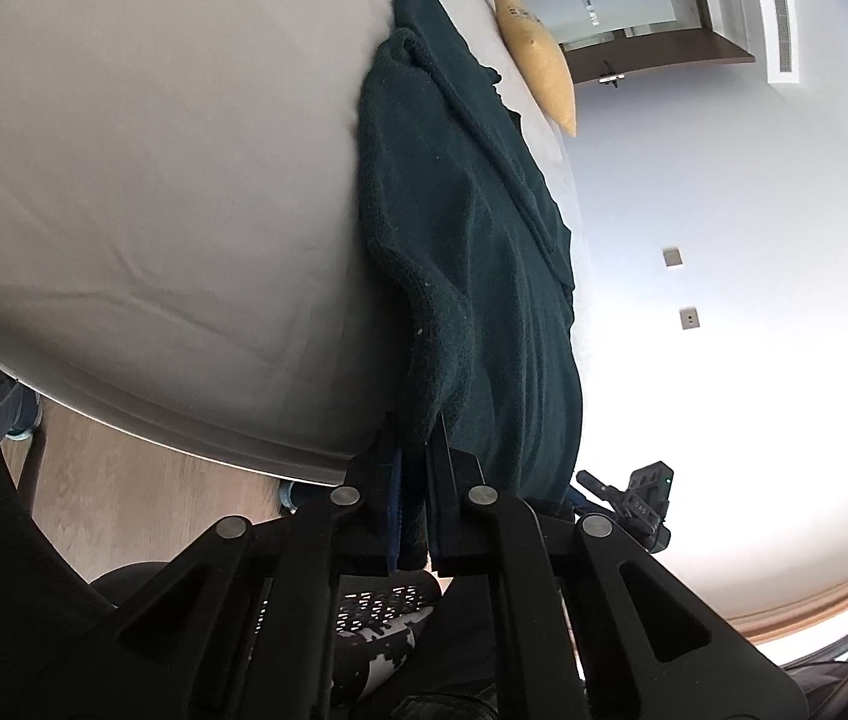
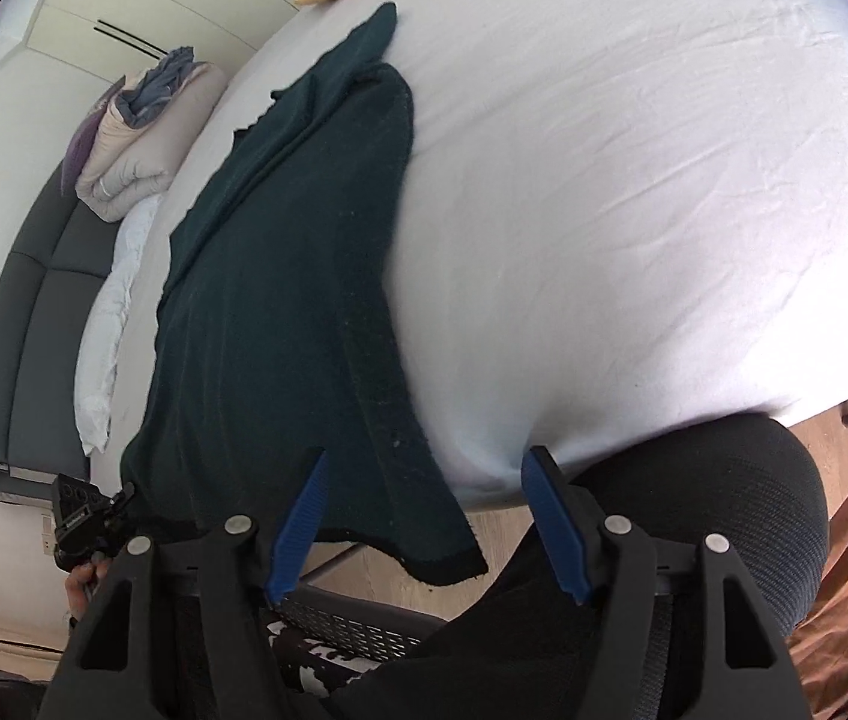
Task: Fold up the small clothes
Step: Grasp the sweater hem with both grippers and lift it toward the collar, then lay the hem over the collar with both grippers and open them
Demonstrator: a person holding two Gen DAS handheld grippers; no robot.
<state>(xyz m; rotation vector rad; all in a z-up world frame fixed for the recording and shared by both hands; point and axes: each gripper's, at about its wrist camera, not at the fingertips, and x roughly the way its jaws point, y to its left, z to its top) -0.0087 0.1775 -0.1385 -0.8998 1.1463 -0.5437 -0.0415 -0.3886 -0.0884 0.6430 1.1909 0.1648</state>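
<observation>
The dark green knitted garment (image 1: 472,252) lies stretched along the white bed sheet (image 1: 123,180), with its near end hanging past the edge of the mattress. Its cloth is thick and a little fuzzy, with a ribbed hem and small pale specks of lint.

In your left wrist view, the left gripper (image 1: 417,450) is fully closed on the near hem of the garment; the cloth is pinched between the two black fingers and rises from them. Only this view shows the grip. It also shows a smooth white wall with two small square plates.

In your right wrist view, the right gripper (image 2: 427,516) stands wide open, and its blue ribbed pads (image 2: 303,516) press on nothing. The loose corner of the garment hangs between and just before them, over the wooden floor (image 2: 375,570). Only this view shows the folded beige quilt (image 2: 141,144), the dark grey sofa (image 2: 33,312) and a black mesh chair (image 2: 724,510).

Both views show the yellow pillow (image 1: 538,54) at the far end of the bed.
</observation>
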